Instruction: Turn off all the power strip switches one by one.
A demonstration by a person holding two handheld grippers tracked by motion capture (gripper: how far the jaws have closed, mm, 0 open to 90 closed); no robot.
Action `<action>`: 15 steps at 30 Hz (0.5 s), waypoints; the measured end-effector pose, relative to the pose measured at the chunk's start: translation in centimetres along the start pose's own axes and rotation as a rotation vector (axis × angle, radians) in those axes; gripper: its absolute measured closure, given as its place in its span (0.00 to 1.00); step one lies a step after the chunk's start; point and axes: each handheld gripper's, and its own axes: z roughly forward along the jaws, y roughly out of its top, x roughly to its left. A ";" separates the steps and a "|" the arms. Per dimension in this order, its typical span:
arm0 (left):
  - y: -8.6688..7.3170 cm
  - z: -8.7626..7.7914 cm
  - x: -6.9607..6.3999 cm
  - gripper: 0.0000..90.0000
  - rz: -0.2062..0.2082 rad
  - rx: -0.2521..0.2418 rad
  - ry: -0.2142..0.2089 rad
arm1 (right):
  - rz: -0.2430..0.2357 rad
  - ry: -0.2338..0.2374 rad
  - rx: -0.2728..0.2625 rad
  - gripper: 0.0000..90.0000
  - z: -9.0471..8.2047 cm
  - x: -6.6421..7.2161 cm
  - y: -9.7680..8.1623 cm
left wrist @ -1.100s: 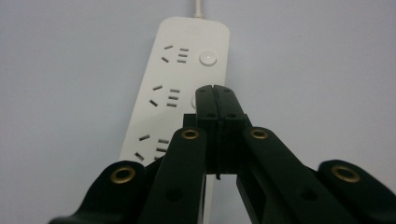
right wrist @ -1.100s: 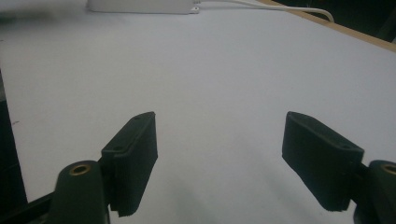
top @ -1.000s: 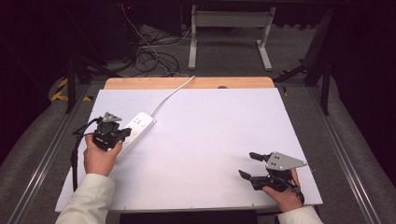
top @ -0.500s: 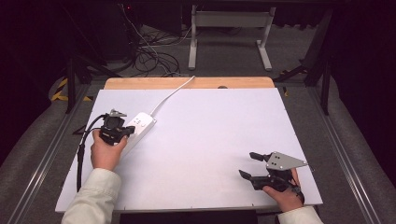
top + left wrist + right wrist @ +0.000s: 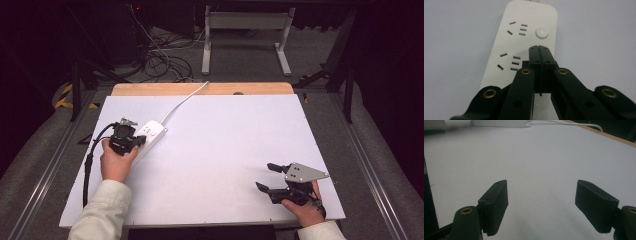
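Left gripper [image 5: 539, 48], jaws closed and empty, over a rigid, light, smooth-cased power strip [image 5: 521, 47] at centre frame, probably best held across its long edges; right gripper [image 5: 549, 207] gapes empty.

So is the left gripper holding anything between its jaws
No, the left gripper has its jaws pressed together with nothing between them, poised over the power strip.
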 end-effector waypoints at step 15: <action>0.0 0.3 -0.2 1.00 0.013 0.007 0.020 | -0.001 0.002 0.000 0.30 0.0 0.0 0.0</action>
